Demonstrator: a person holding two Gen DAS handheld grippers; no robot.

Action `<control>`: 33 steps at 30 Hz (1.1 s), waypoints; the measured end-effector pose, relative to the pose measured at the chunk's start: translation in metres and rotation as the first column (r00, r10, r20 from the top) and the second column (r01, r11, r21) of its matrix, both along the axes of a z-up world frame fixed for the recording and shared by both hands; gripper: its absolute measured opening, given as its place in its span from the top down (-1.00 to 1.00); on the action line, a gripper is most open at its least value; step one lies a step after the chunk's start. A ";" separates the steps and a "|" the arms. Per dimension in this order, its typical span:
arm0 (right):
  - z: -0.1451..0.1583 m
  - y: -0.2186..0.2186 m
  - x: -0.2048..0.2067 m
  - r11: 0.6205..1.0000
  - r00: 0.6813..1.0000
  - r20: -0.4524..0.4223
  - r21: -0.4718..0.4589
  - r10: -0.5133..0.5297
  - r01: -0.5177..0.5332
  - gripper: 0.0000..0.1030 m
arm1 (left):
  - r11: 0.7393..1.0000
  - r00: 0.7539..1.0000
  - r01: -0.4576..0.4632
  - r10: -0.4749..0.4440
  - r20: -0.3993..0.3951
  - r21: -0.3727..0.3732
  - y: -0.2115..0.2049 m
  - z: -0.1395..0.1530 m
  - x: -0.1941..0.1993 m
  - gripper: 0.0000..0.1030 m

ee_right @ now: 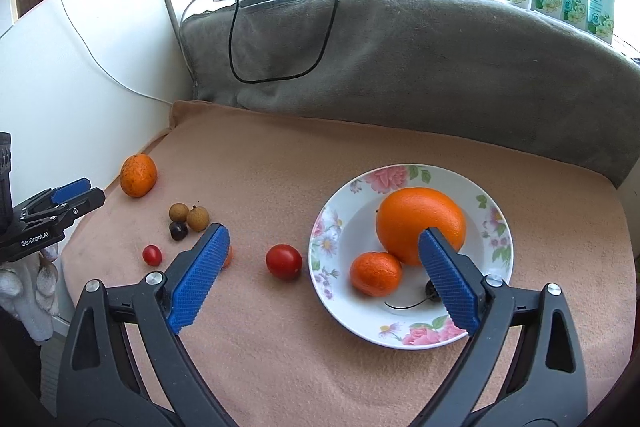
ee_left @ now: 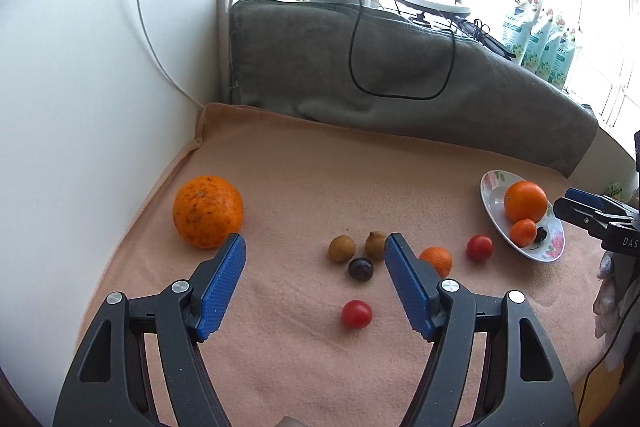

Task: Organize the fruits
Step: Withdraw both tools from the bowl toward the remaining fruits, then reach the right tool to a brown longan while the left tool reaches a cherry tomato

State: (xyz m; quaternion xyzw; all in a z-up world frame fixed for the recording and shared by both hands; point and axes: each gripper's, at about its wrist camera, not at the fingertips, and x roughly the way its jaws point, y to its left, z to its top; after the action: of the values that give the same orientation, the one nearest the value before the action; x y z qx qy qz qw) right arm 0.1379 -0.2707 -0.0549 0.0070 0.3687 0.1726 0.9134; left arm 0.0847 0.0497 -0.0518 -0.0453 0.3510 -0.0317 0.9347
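Both the left gripper (ee_left: 316,247) and right gripper (ee_right: 324,239) hang spread wide, grasping nothing. The likely risk: round fruit on the soft peach towel (ee_right: 280,347) rolling off when nudged, or a cherry tomato (ee_right: 284,261) bursting under a hard squeeze. The floral plate (ee_right: 400,341) holds a large orange (ee_right: 416,223), a mandarin (ee_right: 375,273) and a dark cherry, partly hidden; the speckled orange (ee_left: 207,211), longans (ee_left: 342,248) and a second tomato (ee_left: 356,313) lie loose on the towel

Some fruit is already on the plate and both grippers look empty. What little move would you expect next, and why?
Probably the right gripper shifts left toward the nearest tomato and lowers around it. Its jaws are open and empty, that tomato lies on the cloth just outside the plate, and the plate already holds two oranges. The left gripper hovers open over the small fruits.
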 end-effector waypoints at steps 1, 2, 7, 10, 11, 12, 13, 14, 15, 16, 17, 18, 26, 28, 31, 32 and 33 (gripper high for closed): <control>-0.001 0.005 0.001 1.000 1.000 -0.005 0.000 0.015 -0.015 -0.89 | 1.000 1.000 -0.009 0.009 -0.007 -0.002 0.005 -0.003 -0.002 -0.39; -0.002 0.010 0.002 1.000 0.999 -0.011 0.001 0.030 -0.030 -0.89 | 1.000 1.000 -0.018 0.018 -0.012 -0.004 0.009 -0.006 -0.004 -0.39; -0.007 0.032 0.004 0.996 0.996 -0.031 0.005 0.089 -0.088 -0.89 | 0.999 0.999 -0.028 0.026 -0.033 -0.034 0.021 -0.017 -0.009 -0.39; -0.011 0.043 0.006 0.993 0.992 -0.042 -0.002 0.118 -0.118 -0.89 | 0.999 0.999 -0.016 0.015 -0.035 -0.050 0.021 -0.020 -0.011 -0.39; -0.013 0.045 0.007 0.992 0.991 -0.047 -0.003 0.123 -0.123 -0.89 | 0.998 0.999 -0.010 0.008 -0.036 -0.055 0.020 -0.022 -0.012 -0.39; -0.014 0.048 0.009 0.992 0.990 -0.055 0.001 0.127 -0.127 -0.89 | 0.998 0.999 -0.004 0.002 -0.038 -0.058 0.020 -0.023 -0.013 -0.39; -0.016 0.050 0.010 0.991 0.989 -0.063 0.008 0.134 -0.133 -0.89 | 0.998 0.999 0.001 -0.004 -0.039 -0.062 0.019 -0.025 -0.013 -0.39; -0.017 0.052 0.012 0.990 0.987 -0.070 0.016 0.142 -0.142 -0.89 | 0.998 0.999 0.006 -0.008 -0.042 -0.068 0.018 -0.027 -0.013 -0.39; -0.018 0.055 0.014 0.988 0.985 -0.078 0.021 0.152 -0.151 -0.89 | 0.997 0.999 0.013 -0.016 -0.046 -0.077 0.017 -0.028 -0.014 -0.39; -0.019 0.059 0.016 0.987 0.983 -0.085 0.024 0.160 -0.158 -0.89 | 0.996 0.998 0.021 -0.025 -0.050 -0.084 0.016 -0.030 -0.014 -0.39; -0.019 0.063 0.019 0.985 0.981 -0.093 0.027 0.170 -0.168 -0.89 | 0.996 0.998 0.028 -0.033 -0.053 -0.088 0.015 -0.032 -0.015 -0.38; -0.020 0.067 0.021 0.983 0.978 -0.101 0.033 0.183 -0.180 -0.89 | 0.995 0.998 0.035 -0.040 -0.056 -0.092 0.013 -0.033 -0.015 -0.38; -0.027 0.104 0.043 0.951 0.935 -0.179 0.099 0.305 -0.292 -0.58 | 0.987 0.990 0.107 -0.118 -0.082 -0.122 -0.001 -0.043 -0.016 -0.13; -0.031 0.113 0.050 0.946 0.924 -0.204 0.109 0.323 -0.306 -0.48 | 0.983 0.987 0.121 -0.134 -0.089 -0.135 -0.004 -0.046 -0.016 -0.07; -0.040 0.126 0.061 0.938 0.905 -0.249 0.127 0.344 -0.322 -0.24 | 0.980 0.983 0.137 -0.153 -0.101 -0.145 -0.008 -0.051 -0.013 -0.05; -0.043 0.129 0.064 0.937 0.900 -0.263 0.133 0.347 -0.323 -0.17 | 0.978 0.982 0.144 -0.160 -0.104 -0.148 -0.010 -0.052 -0.012 -0.05; -0.046 0.132 0.068 0.937 0.895 -0.279 0.137 0.348 -0.321 -0.14 | 0.978 0.980 0.150 -0.167 -0.106 -0.148 -0.013 -0.053 -0.011 -0.05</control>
State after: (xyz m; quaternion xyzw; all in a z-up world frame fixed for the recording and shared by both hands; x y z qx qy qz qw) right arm 0.2059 -0.1383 -0.1012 0.0094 0.4902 0.3401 0.8024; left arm 0.0735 0.0372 -0.1052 -0.0840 0.4048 -0.1279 0.9015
